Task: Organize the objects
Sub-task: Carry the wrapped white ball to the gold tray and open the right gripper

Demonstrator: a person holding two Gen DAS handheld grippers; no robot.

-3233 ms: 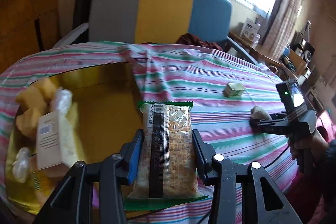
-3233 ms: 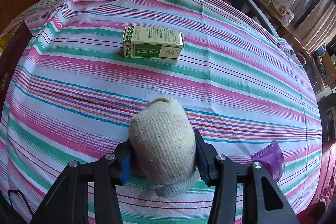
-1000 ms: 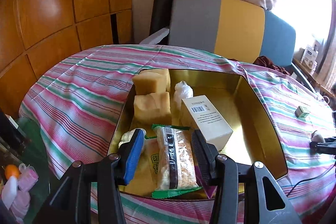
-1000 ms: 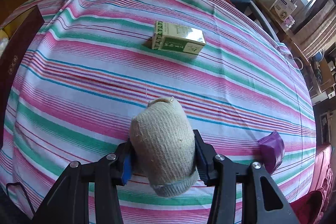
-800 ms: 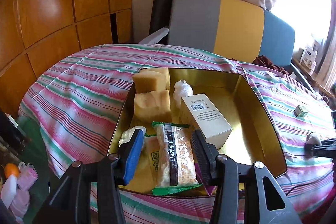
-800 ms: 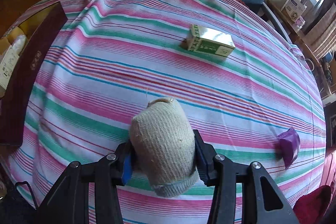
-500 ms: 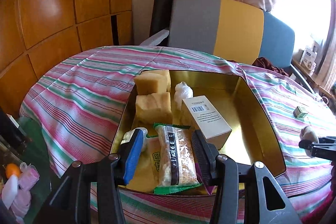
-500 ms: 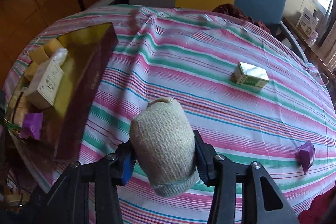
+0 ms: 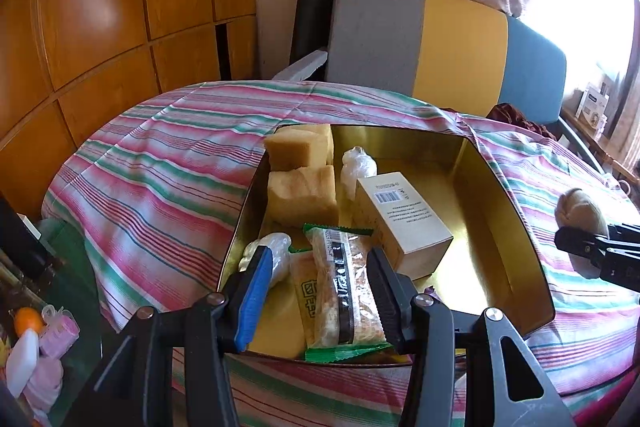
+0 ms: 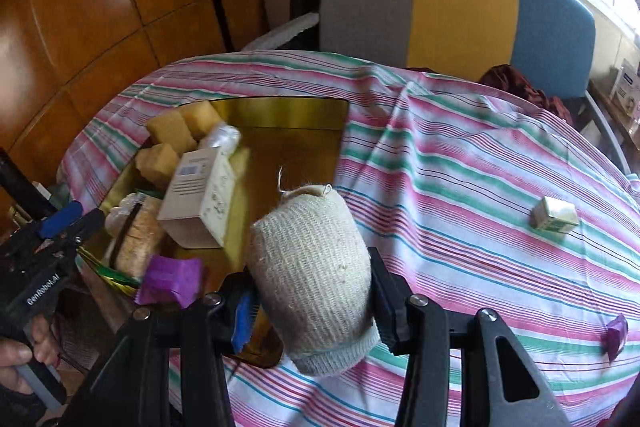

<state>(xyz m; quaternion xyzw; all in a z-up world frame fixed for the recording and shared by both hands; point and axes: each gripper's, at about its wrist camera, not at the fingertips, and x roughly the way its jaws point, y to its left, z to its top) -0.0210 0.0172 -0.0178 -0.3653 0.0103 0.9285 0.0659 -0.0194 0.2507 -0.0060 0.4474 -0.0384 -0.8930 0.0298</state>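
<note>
A gold tin box (image 9: 500, 187) on the striped cloth holds yellow sponges (image 9: 302, 197), a white carton (image 9: 404, 223), plastic-wrapped balls and a snack packet (image 9: 346, 291). My left gripper (image 9: 318, 289) is open above the box's near end, with the snack packet lying in the box between its fingers. My right gripper (image 10: 310, 287) is shut on a rolled beige sock (image 10: 316, 267), held over the box's near right edge (image 10: 260, 343). The sock also shows in the left wrist view (image 9: 580, 215).
A small green-white box (image 10: 554, 213) and a purple wrapper (image 10: 616, 333) lie on the cloth to the right. Another purple wrapper (image 10: 170, 279) lies in the tin. A grey, yellow and blue chair (image 9: 440, 39) stands behind the table. Clutter lies low at the left (image 9: 36, 339).
My right gripper has swung left with the sock, from over the cloth to the tin's edge. My left gripper let go of the snack packet, which now lies in the tin.
</note>
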